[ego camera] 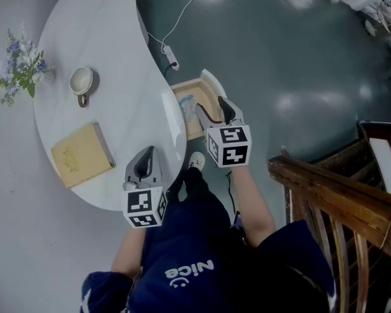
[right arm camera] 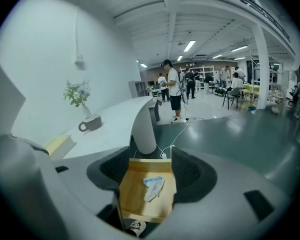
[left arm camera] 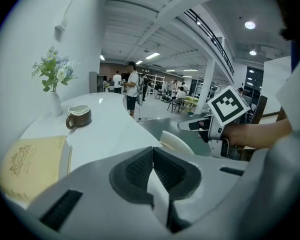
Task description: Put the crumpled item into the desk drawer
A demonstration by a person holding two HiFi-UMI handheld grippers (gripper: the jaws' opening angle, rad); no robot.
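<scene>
Now right claw [ego camera: 211, 107] spread over drawer [right arm camera: 132, 190]; left claw [left arm camera: 152, 153] closed.

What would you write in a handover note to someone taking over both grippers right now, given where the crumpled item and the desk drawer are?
Left gripper: jaws shut, empty, over the near edge of the desk.
Right gripper: jaws open, empty, above the open drawer.
Crumpled item: lying inside the drawer, free of both grippers.
Done: the item is in the drawer.
Left: probably only pushing the drawer shut, if that is wanted.
</scene>
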